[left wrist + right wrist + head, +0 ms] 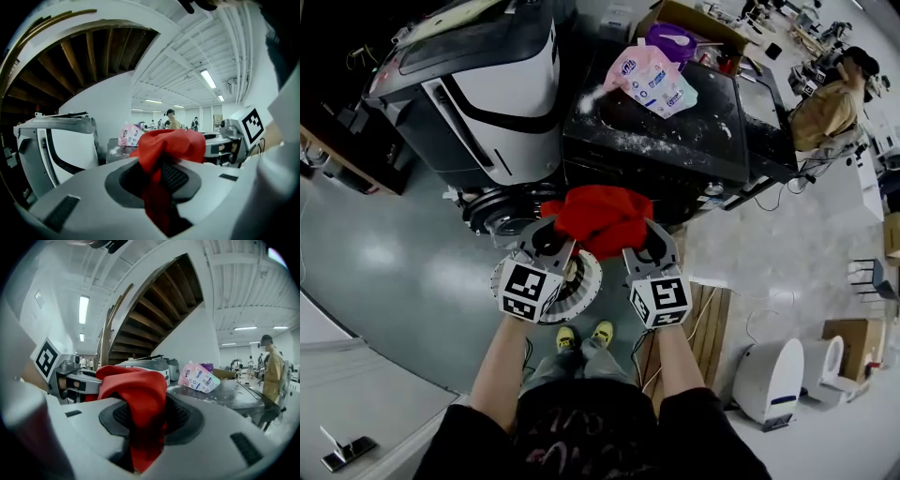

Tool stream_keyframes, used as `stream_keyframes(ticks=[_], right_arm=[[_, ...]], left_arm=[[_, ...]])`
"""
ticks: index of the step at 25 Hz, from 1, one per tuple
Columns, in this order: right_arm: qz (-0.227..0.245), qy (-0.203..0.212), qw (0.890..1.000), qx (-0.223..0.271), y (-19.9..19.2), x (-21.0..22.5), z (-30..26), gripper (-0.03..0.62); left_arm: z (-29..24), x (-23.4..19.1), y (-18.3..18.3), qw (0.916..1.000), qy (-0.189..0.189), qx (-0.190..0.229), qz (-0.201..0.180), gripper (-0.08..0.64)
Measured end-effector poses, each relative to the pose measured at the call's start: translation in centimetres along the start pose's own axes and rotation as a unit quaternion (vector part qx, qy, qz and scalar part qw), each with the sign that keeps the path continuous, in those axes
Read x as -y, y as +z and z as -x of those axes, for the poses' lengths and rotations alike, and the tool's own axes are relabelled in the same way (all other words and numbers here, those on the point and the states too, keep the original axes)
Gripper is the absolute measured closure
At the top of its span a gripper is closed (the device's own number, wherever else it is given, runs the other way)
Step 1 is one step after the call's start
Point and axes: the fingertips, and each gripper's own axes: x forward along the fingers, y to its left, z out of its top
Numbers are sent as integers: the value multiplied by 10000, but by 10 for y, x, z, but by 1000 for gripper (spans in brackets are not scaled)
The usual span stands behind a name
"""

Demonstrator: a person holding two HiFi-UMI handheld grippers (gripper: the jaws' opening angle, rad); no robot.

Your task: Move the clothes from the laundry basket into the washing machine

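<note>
Both grippers held one red garment [602, 216] between them, bunched and clear of the floor. The left gripper [551, 234] had its jaws drawn narrow and clamped on a fold of the red cloth. In the left gripper view the fabric filled the gap between the pads and hung down through it. The right gripper [649, 242] was set the same way, its jaws nearly together and pinching another fold of the garment. The two tools sat side by side, close together, with the cloth heaped over their tips.

In the head view the white ribbed laundry basket [581, 279] stood on the grey floor beneath the garment, partly covered by the left gripper's marker cube. The person's yellow shoes [566, 338] showed just beside it.

Beyond the garment stood a black cabinet [675, 136], its top dusted with white powder, and a pink detergent pouch [654, 80] lay on it. To its left stood a white-and-grey machine [502, 89] with a dark lid — whether this was the washing machine could not be told. A wooden pallet [710, 323] lay on the floor at the right, and a seated person [828, 105] was well apart at the far right.
</note>
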Motion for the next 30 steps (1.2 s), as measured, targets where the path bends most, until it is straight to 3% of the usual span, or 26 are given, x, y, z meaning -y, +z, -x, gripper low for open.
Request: stream_keyframes(ticks=[10, 18, 23, 30], right_arm=[[-58, -672, 9977, 117, 26, 5, 37, 445], [29, -969, 9951, 213, 44, 32, 59, 445], [38, -1044, 9943, 223, 38, 64, 61, 443], [-302, -940, 9949, 205, 14, 128, 50, 443]], left_arm=[[7, 24, 32, 9973, -621, 305, -252, 468], [-9, 50, 56, 9943, -907, 419, -380, 468], [-39, 64, 60, 9944, -906, 375, -396, 466], [-101, 84, 52, 9970, -684, 136, -348, 466]])
